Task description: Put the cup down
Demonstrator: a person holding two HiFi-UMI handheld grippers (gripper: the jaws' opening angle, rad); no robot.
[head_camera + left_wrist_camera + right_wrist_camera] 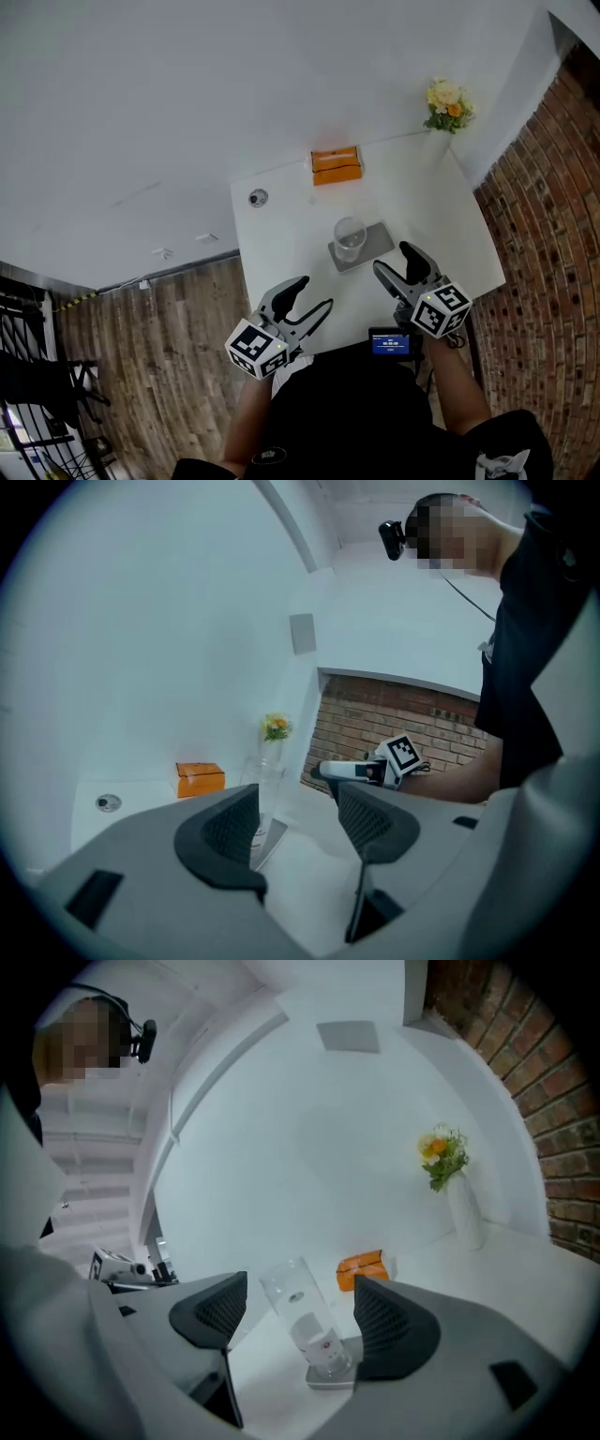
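I note left gripper (309, 298) and right gripper (394, 260) angled inward toward upright cup (350, 236) on desk (281, 211), jaws open, empty

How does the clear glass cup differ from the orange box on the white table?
The clear glass cup is see-through and round; the orange box is opaque and blocky. The cup stands on a grey square coaster; the box sits straight on the white table. Neither is held.
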